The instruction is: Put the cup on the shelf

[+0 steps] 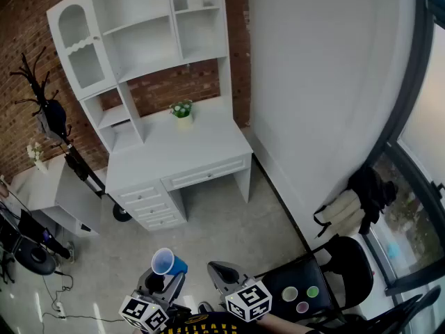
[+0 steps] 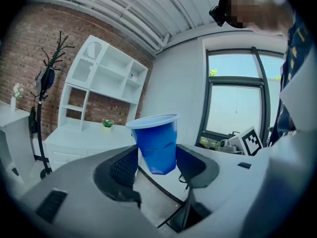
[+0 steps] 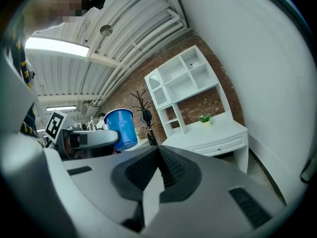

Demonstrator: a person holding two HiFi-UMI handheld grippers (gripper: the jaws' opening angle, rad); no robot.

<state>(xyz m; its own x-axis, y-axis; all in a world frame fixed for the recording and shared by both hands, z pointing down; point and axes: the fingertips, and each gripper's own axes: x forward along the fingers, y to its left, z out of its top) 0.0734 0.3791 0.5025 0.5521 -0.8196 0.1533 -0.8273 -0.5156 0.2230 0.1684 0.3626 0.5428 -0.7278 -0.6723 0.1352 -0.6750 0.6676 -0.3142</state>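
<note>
Smooth plastic cup point(image 2: 157, 143), rough brick wall point(image 1: 21, 68)

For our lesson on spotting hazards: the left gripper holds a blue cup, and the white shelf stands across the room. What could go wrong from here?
1. The cup sits tilted between the jaws of the left gripper, held only by its lower half. It might slip or buckle on the way.
2. The shelf stands above a desk, so reaching over the desk could knock the small plant.

Object point(image 1: 192, 1) on the top shelf point(image 1: 208, 8) — too small to identify.
</note>
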